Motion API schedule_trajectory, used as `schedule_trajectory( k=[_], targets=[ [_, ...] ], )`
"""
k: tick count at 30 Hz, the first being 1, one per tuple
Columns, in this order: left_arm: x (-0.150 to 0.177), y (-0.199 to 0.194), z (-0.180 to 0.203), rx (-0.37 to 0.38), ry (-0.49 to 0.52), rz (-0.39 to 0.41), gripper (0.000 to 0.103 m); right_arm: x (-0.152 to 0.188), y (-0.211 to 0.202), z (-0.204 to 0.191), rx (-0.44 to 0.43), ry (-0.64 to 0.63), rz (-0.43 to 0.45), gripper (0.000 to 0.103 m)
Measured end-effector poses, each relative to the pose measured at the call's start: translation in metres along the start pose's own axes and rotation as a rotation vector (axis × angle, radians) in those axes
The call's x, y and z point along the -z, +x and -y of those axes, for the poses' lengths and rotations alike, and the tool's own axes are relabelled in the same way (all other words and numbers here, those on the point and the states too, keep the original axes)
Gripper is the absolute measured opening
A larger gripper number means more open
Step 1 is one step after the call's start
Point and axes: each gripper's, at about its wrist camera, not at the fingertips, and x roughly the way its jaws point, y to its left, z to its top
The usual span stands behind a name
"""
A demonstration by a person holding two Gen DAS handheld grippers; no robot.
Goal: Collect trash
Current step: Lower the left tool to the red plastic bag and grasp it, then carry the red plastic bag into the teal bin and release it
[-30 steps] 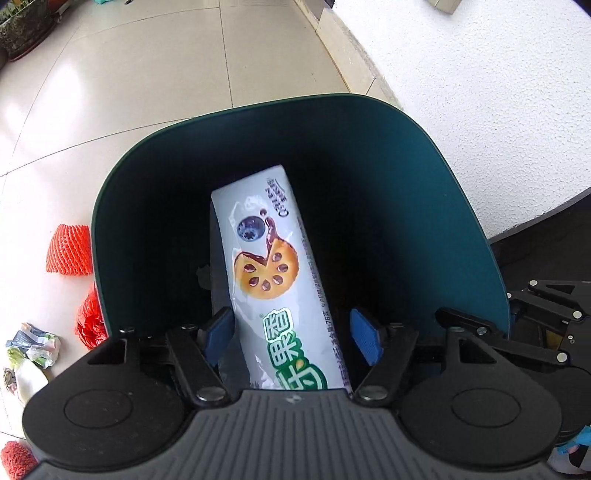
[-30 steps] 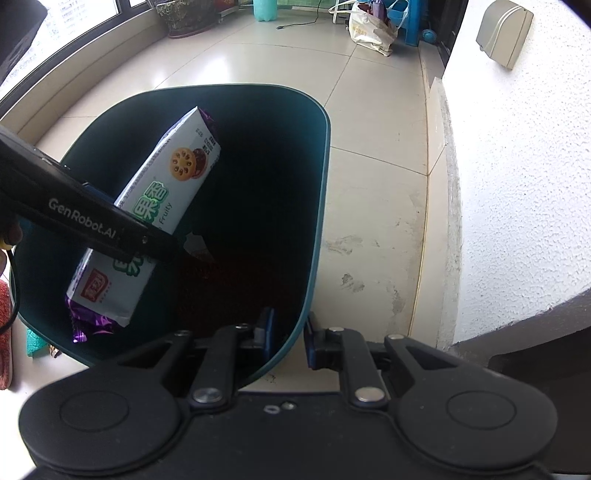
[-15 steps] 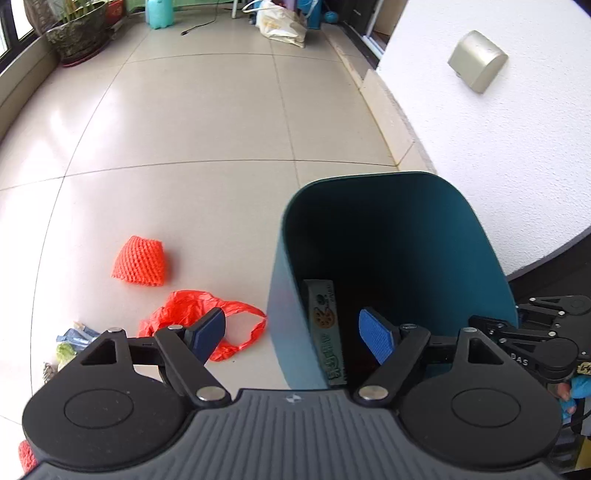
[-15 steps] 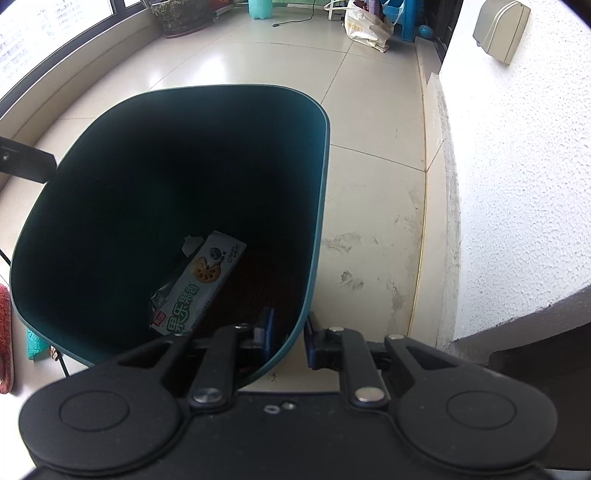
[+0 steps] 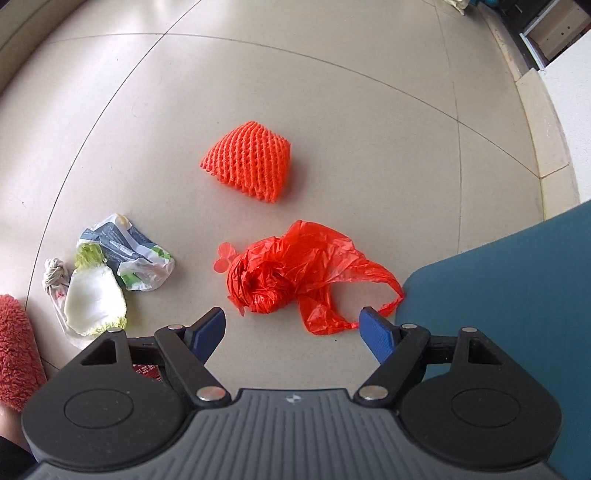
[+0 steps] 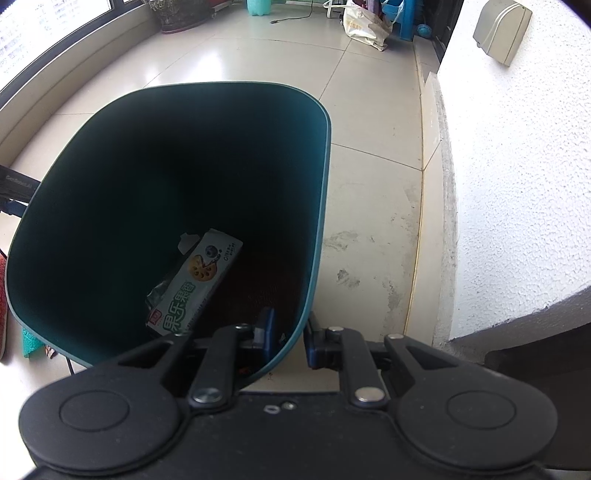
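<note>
My right gripper (image 6: 290, 334) is shut on the near rim of the dark teal trash bin (image 6: 317, 206), which also shows in the left wrist view (image 5: 517, 295). A biscuit box (image 6: 195, 282) lies inside the bin on its bottom. My left gripper (image 5: 293, 328) is open and empty, just above a crumpled red plastic bag (image 5: 291, 275) on the floor. An orange foam fruit net (image 5: 249, 164) lies beyond the bag. A crumpled wrapper (image 5: 125, 251) and a white-yellow scrap (image 5: 92, 299) lie to the left.
A red fuzzy item (image 5: 16, 347) sits at the far left edge. A white wall (image 6: 517, 166) stands right of the bin. A plant pot (image 6: 181, 14), a bag (image 6: 365, 22) and blue items stand far back on the tiled floor.
The left gripper let go of the biscuit box, which dropped to the bin's bottom. It then swung left out of the bin and down over the red bag. The right gripper held still.
</note>
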Motion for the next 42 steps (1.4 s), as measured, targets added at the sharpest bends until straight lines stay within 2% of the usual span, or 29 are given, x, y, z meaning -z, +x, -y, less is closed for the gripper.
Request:
schedule_trajectory(
  k=[7, 11, 16, 19, 24, 28, 32, 36, 42],
  targets=[
    [-0.02, 0.086, -0.022, -0.034, -0.07, -0.094, 0.079, -0.002, 0.001, -0.005, 0.016, -0.038, -0.027, 0.016],
    [-0.024, 0.12, -0.023, -0.068, -0.059, -0.13, 0.079, -0.003, 0.002, -0.005, 0.016, -0.043, -0.031, 0.016],
    [-0.022, 0.134, -0.022, -0.099, -0.048, -0.129, 0.079, -0.003, 0.008, -0.011, 0.032, -0.063, -0.038, 0.016],
    [-0.019, 0.13, -0.023, -0.112, -0.053, -0.11, 0.068, -0.003, 0.009, -0.011, 0.033, -0.058, -0.038, 0.015],
    [-0.01, 0.107, -0.028, -0.125, -0.071, -0.063, 0.062, -0.002, 0.007, -0.012, 0.043, -0.053, -0.03, 0.015],
    [0.001, 0.078, -0.034, -0.093, -0.073, -0.036, 0.062, 0.001, 0.006, -0.013, 0.053, -0.052, -0.016, 0.013],
    [0.007, 0.032, -0.035, -0.067, -0.041, 0.001, 0.062, 0.002, 0.005, -0.014, 0.059, -0.053, -0.011, 0.013],
    [0.012, -0.026, -0.034, -0.011, -0.049, 0.05, 0.062, 0.002, 0.003, -0.012, 0.06, -0.044, -0.008, 0.013],
    [0.024, -0.102, -0.018, 0.039, -0.007, 0.133, 0.062, 0.001, 0.003, -0.012, 0.073, -0.041, -0.004, 0.012]
  ],
)
